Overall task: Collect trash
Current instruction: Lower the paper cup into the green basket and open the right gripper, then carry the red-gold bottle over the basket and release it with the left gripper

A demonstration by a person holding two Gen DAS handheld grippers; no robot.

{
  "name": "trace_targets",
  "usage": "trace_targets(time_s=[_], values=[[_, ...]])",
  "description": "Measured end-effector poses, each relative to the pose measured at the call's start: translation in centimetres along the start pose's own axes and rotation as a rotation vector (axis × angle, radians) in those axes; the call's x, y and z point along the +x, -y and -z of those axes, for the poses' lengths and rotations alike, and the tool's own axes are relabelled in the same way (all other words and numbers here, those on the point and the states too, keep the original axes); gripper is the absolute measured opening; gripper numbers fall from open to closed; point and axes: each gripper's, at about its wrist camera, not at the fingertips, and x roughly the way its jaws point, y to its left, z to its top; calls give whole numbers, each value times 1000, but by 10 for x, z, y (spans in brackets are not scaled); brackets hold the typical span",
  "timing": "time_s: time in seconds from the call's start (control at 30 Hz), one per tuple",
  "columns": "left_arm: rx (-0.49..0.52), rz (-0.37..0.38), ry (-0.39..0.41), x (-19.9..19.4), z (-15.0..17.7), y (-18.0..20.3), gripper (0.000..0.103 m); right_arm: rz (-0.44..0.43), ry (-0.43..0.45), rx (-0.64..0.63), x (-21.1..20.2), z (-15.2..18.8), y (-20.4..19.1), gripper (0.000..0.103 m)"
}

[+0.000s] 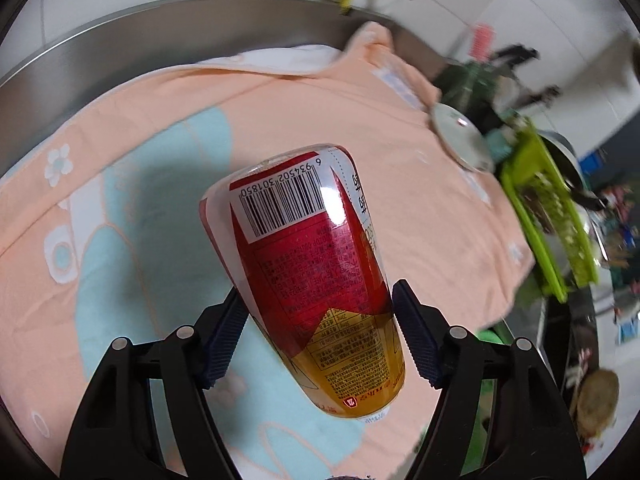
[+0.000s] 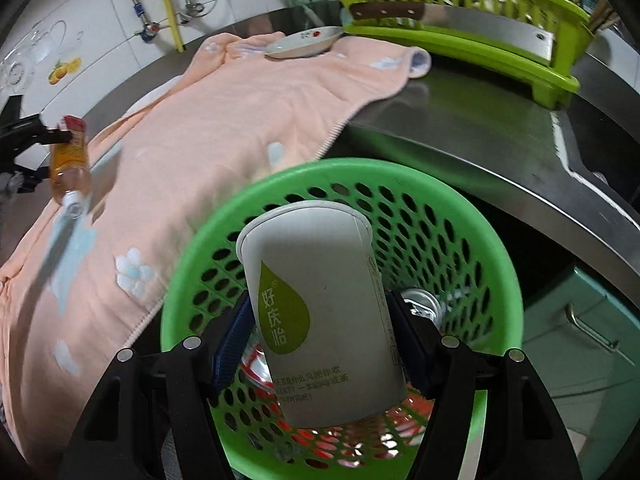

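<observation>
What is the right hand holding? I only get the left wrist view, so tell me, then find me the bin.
Observer: The right gripper is shut on a white paper cup with a green drop logo.
Operator: Give me the bin.
Observer: A green perforated basket lies right behind that cup in the right wrist view, just off the edge of the peach towel.
Operator: Report what's in it.
Observer: A silver can shows inside, beside the cup. Red and white items lie at the bottom, too hidden to name.
</observation>
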Motion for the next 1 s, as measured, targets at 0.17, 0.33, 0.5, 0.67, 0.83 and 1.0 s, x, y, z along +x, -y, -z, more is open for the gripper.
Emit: trace_targets(time_s=[0.17,0.33,0.5,0.67,0.83,1.0], values=[[97,94,-24,-12,28,34,70,41,-5,26,-7,6,12,69],[168,174,-55,-17,52,71,70,38,15,58,-20,11,21,73],[256,243,-86,-16,80,118,70,43,49,68,-39,16,24,75],[347,290,-155,4,114,168,70,44,102,97,-65,21,34,78],[434,281,-221,34,147,208,70,50,132,122,-83,29,47,78],[488,260,-289,72,179,234,70,60,134,146,-87,40,58,78]])
